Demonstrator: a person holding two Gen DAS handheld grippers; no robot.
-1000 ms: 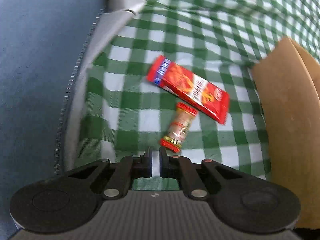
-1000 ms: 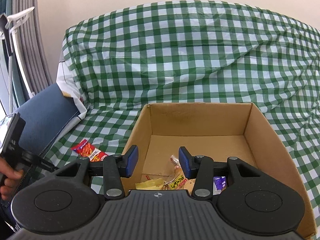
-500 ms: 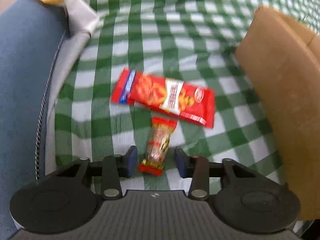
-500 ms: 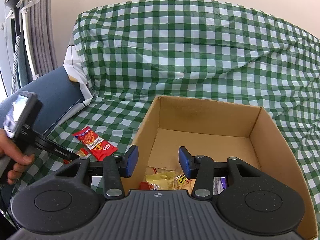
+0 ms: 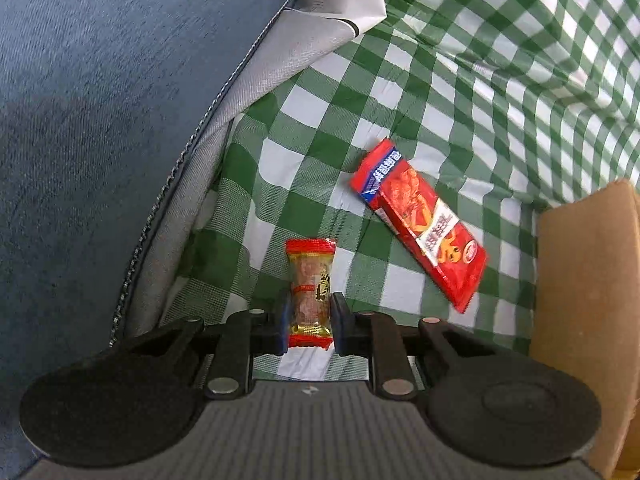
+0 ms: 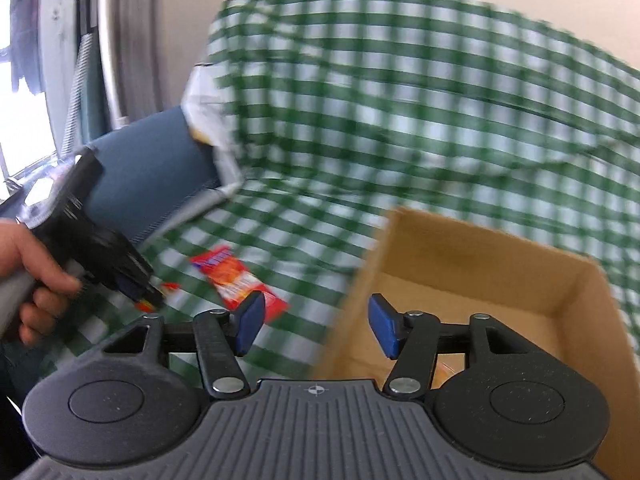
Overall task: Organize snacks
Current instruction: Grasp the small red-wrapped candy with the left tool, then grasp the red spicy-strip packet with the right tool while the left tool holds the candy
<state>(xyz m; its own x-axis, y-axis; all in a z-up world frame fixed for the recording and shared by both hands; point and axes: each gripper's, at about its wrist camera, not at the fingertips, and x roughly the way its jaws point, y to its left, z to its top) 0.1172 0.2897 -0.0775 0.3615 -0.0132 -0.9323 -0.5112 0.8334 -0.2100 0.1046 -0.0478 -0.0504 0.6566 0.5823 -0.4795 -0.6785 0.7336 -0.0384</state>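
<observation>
Between the closing pads of the left tool (image 5: 309, 320), a small crinkly candy wrapper (image 5: 309, 288) lies on the checked cloth (image 5: 312, 108); gripped only by its slippery film sides, it could slide out. Beyond, a flat glossy red packet (image 5: 420, 222) lies beside the stiff cardboard box (image 6: 520, 268), where the empty right tool (image 6: 316, 326) is opening.

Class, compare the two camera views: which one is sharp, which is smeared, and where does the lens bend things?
Left wrist view: sharp, small wrapped candy crisp, evenly lit. Right wrist view: motion-smeared checked cloth and red snack packet; the gripper's own body stays sharp. Both: fisheye curving at the edges.
</observation>
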